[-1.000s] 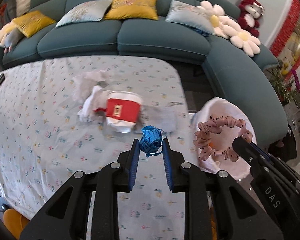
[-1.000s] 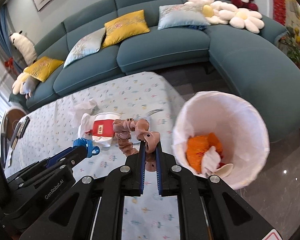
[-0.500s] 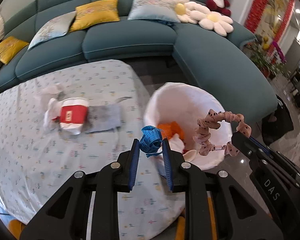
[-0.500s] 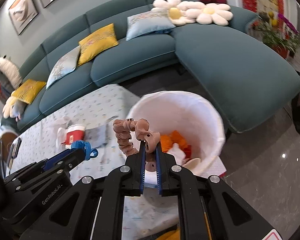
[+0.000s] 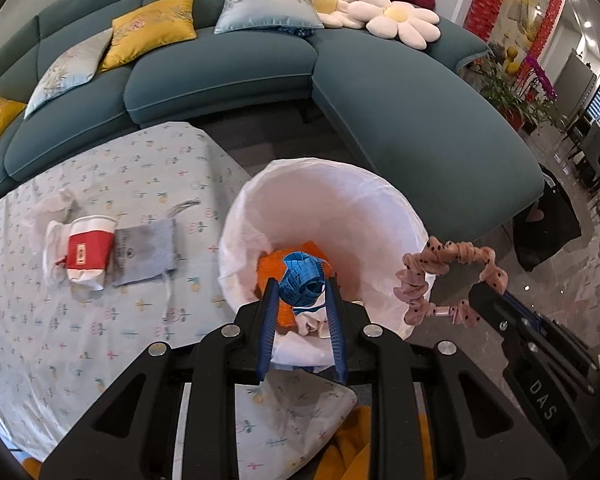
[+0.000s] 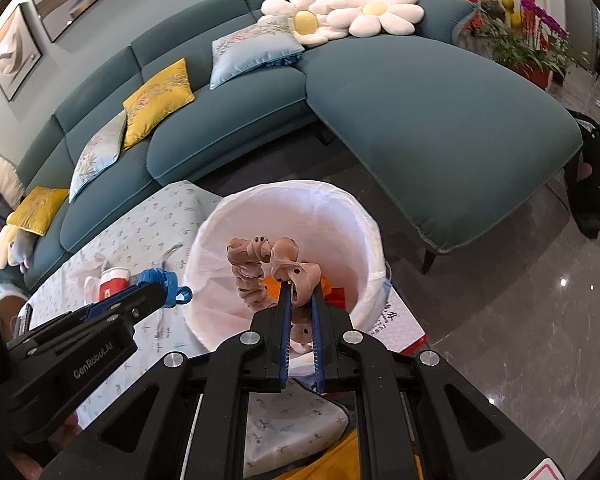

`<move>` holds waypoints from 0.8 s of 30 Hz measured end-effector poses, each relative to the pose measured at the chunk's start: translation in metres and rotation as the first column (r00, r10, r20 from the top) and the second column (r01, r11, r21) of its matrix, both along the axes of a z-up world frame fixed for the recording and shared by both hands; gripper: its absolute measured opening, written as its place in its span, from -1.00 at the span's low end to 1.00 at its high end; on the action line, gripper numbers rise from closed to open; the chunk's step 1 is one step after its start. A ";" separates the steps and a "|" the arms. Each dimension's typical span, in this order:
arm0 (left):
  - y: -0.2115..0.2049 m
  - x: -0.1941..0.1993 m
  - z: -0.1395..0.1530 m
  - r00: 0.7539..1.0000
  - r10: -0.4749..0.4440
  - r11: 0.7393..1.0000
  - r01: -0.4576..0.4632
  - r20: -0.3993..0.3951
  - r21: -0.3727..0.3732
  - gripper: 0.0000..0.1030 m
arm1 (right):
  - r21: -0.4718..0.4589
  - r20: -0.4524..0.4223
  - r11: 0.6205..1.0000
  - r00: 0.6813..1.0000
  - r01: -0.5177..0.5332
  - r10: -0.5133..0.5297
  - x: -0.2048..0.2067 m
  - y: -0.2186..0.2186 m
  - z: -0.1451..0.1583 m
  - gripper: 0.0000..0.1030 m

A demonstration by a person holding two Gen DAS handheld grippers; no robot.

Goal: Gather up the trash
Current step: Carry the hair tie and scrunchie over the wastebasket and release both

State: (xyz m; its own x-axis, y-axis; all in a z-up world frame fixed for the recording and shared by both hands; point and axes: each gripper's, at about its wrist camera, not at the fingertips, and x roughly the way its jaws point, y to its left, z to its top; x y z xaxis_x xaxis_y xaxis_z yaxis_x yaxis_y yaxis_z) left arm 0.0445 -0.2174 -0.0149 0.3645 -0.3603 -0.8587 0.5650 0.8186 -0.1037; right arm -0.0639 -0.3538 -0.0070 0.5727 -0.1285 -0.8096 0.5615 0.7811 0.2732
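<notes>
A rolled blue measuring tape (image 5: 303, 283) sits clamped between the tips of the left gripper (image 5: 302, 289), held in the air over the mouth of the white-lined trash bin (image 5: 384, 196); a loose end of the tape shows at the gripper's tip in the right wrist view (image 6: 168, 282). Beside it, a pink polka-dot scrunchie (image 5: 448, 276) is pinched in the right gripper (image 6: 299, 289), its two fingers closed tight on a fold of the fabric while the rest of the loop curls up and to the left above the bin opening (image 6: 260, 268). Inside the bin lie an orange crumpled piece (image 5: 276, 268) and some pale scraps at the bottom. The bin stands on the floor just past the rounded end of the table (image 5: 100, 320), which is covered by a light cloth printed with small flowers. Still on that cloth, well apart from the bin, a red and white paper cup (image 5: 89, 248) lies on its side, touching crumpled white tissue (image 5: 52, 216) on its left and a flat grey pouch (image 5: 146, 250) on its right. Behind the table runs a curved teal sofa (image 5: 400, 92) with yellow and pale blue cushions and daisy-shaped pillows (image 5: 384, 16).
</notes>
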 end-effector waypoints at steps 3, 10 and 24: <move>-0.010 0.003 -0.004 1.000 -0.009 1.000 0.009 -0.004 0.002 -0.54 | 0.008 -0.009 1.000 1.000 0.010 -0.010 0.000 -0.005 -0.006 -0.83; -0.017 0.013 -0.009 1.000 0.006 1.000 -0.006 0.004 0.004 -0.10 | 0.017 -0.023 1.000 1.000 0.012 -0.012 0.011 -0.011 -0.014 -0.83; 0.008 0.034 -0.016 0.997 0.072 0.997 -0.072 -0.009 0.019 -0.01 | -0.005 -0.032 1.000 0.999 -0.031 0.030 0.040 0.004 -0.012 -0.68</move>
State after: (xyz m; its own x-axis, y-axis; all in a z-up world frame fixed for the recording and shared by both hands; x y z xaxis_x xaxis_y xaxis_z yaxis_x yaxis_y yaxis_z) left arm 0.0784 -0.2091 -0.0313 0.3806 -0.3175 -0.8685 0.5039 0.8587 -0.0932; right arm -0.0241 -0.3495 -0.0190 0.5500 -0.1157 -0.8271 0.5458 0.7993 0.2512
